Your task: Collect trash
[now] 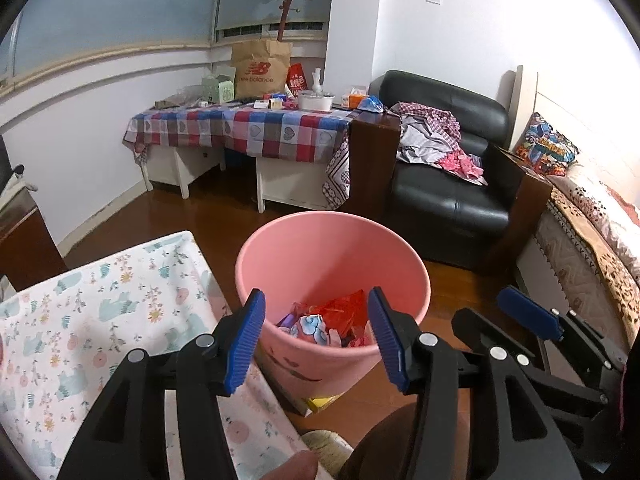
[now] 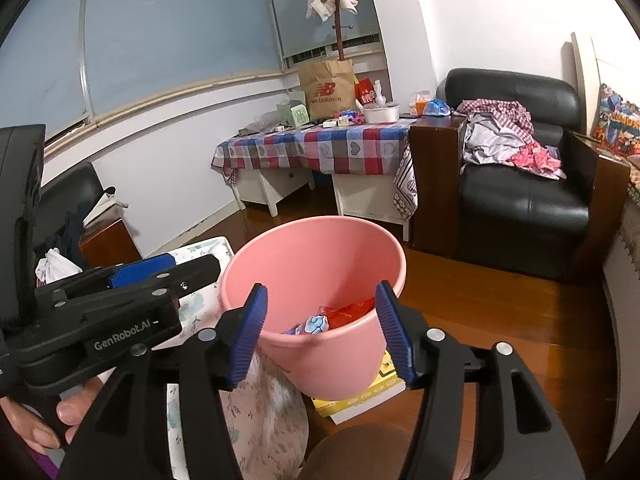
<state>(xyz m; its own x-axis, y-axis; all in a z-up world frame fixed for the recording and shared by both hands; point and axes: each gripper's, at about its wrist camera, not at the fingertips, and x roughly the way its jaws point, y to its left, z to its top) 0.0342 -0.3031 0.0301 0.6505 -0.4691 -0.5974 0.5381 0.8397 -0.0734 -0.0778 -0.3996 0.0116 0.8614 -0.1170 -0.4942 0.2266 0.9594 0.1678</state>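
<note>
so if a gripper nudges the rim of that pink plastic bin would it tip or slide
The pink plastic bin probably tips easily: it narrows toward its base and holds only a few crumpled wrappers, so it looks light. On the glossy wooden floor it might slide first. Its thin wall likely flexes.

The right tongs (image 2: pixel 320 332) stood open and empty over the round pink plastic bin (image 2: pixel 320 264) holding crumpled red wrappers (image 2: pixel 350 312).
</note>
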